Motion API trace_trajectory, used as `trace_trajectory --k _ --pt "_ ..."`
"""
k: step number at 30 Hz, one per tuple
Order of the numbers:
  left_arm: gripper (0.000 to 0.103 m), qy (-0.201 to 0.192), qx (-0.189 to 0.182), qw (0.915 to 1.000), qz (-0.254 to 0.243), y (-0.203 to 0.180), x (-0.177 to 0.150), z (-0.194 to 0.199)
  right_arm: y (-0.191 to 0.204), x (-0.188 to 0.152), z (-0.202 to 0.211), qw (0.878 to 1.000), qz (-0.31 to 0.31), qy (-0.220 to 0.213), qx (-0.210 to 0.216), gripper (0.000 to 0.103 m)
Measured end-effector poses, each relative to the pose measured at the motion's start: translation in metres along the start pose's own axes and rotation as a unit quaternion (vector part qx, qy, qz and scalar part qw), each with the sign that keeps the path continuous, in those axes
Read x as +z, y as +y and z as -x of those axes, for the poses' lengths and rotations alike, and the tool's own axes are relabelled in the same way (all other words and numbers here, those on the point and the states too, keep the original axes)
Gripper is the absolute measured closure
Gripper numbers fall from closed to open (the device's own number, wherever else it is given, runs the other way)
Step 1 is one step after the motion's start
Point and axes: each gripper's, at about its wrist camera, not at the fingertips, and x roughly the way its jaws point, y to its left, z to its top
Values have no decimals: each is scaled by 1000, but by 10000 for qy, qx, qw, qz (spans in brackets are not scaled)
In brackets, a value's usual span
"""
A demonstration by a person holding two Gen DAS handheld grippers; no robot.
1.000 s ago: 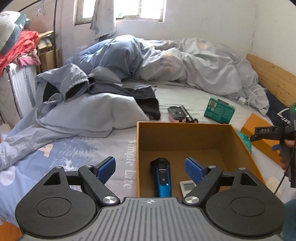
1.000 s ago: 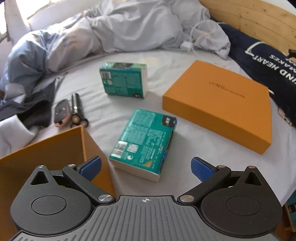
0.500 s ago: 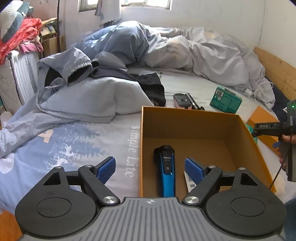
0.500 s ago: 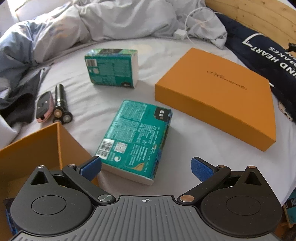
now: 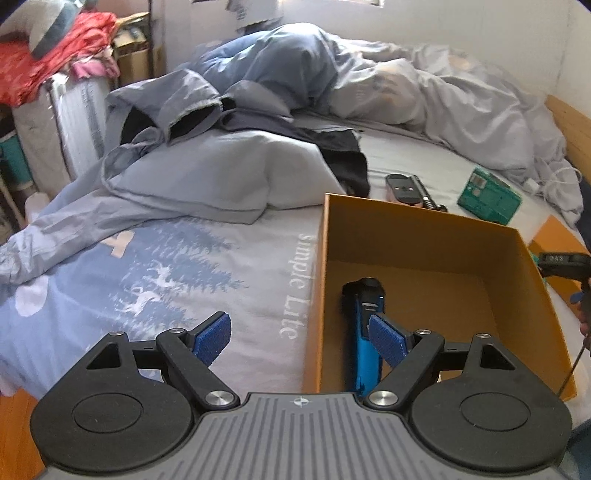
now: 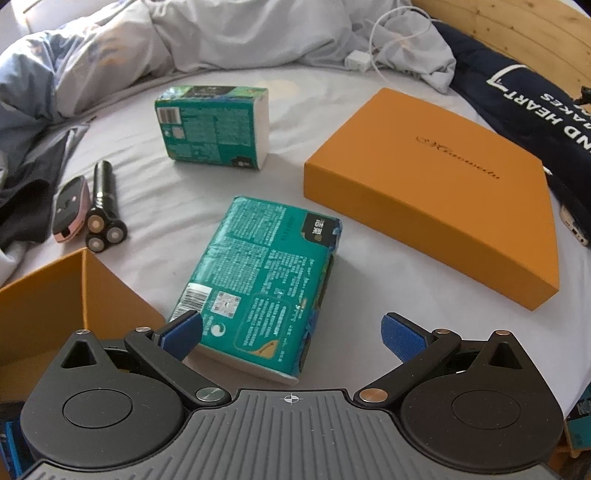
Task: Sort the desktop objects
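An open orange box (image 5: 417, 236) sits on the bed with a blue electric shaver (image 5: 364, 321) lying inside. My left gripper (image 5: 300, 338) is open and empty above the box's near left corner. My right gripper (image 6: 291, 332) is open and empty, just above the near end of a teal tissue pack (image 6: 262, 277) lying flat beside the box's corner (image 6: 66, 295). A second teal tissue pack (image 6: 212, 127) stands farther back. A black three-head shaver (image 6: 101, 206) and a pink-and-black device (image 6: 70, 208) lie at the left.
The orange box lid (image 6: 436, 192) lies at the right. A dark navy bag (image 6: 532, 99) and a wooden bed frame (image 6: 517, 29) are beyond it. Crumpled grey bedding (image 5: 258, 110) and a white charger cable (image 6: 373, 55) lie at the back.
My right gripper has moved forward and down toward the flat tissue pack. My left gripper has drifted left and tilted down, so the box sits farther right in its view.
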Motion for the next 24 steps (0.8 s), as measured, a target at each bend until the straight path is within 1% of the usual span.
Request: trace_trajectory --k 5,12,19,24 --pt "16 66 127 9999 68 4 1 -3 0 1 -9 10000 4 69 -61 0" --pt "16 153 203 9997 17 4 -1 -7 3 3 -20 9998 -2 153 -84 0" --pt "16 205 229 9995 20 7 -2 -9 9 10 -31 9998 -50 196 -79 0" --pt "16 247 224 9994 -15 5 -3 -12 13 20 -44 9993 -255 280 -18 0"
